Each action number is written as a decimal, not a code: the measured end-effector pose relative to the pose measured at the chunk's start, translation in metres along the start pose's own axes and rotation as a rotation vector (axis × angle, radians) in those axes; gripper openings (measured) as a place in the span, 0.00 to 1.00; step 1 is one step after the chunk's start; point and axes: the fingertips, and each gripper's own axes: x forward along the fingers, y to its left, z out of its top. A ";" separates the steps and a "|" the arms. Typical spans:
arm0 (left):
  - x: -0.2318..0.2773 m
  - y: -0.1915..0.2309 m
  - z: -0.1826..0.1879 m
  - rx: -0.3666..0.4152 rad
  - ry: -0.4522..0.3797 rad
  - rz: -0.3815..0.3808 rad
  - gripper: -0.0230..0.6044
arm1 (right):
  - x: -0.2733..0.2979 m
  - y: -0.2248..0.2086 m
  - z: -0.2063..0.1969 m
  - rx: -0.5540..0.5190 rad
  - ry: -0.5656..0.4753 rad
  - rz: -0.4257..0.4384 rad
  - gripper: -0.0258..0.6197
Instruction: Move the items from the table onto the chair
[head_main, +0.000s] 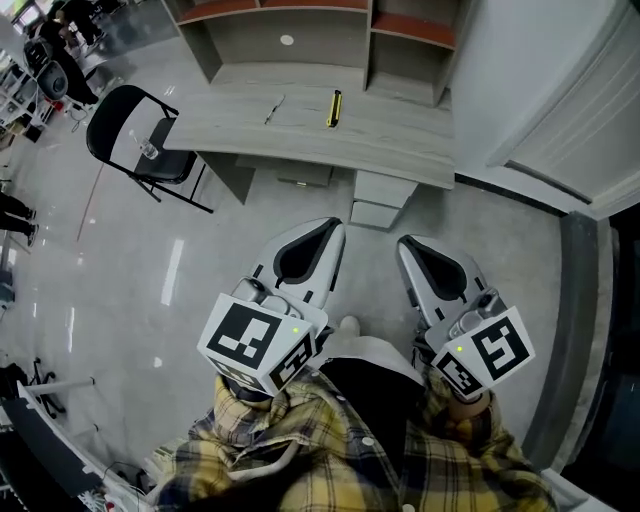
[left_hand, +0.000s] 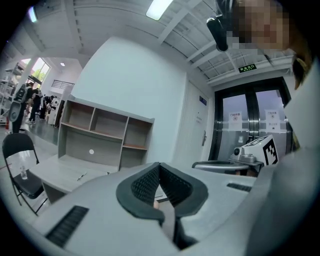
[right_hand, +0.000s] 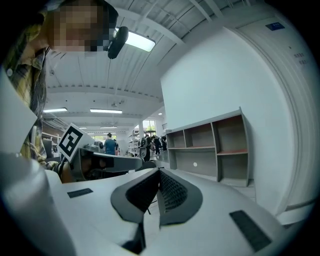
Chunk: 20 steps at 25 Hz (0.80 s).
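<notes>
A grey desk (head_main: 400, 140) stands ahead of me, with a thin silver pen (head_main: 274, 109) and a yellow and black tool (head_main: 334, 108) lying on it. Left of the desk is a black folding chair (head_main: 125, 125), and a small clear object (head_main: 148, 150) rests on its seat. My left gripper (head_main: 331, 226) and right gripper (head_main: 405, 243) hover side by side over the floor, well short of the desk. Both are shut with nothing between their jaws. The left gripper view shows the chair (left_hand: 19, 150) and the pen (left_hand: 81, 176) beyond my left gripper (left_hand: 159, 165).
An open shelf unit (head_main: 330, 30) stands on the back of the desk, and drawers (head_main: 382, 196) sit under its right end. A white wall and door (head_main: 560, 110) close off the right side. Glossy floor (head_main: 150, 290) stretches to the left, with people and gear (head_main: 55, 50) far off.
</notes>
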 end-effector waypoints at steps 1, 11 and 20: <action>-0.001 0.000 -0.002 -0.002 0.003 0.008 0.04 | -0.001 -0.001 -0.003 0.006 0.004 0.005 0.07; 0.006 0.045 -0.018 -0.041 0.024 0.054 0.04 | 0.044 -0.005 -0.024 0.041 0.060 0.050 0.07; 0.034 0.139 0.012 -0.041 0.024 0.034 0.04 | 0.148 -0.015 -0.015 0.042 0.088 0.062 0.07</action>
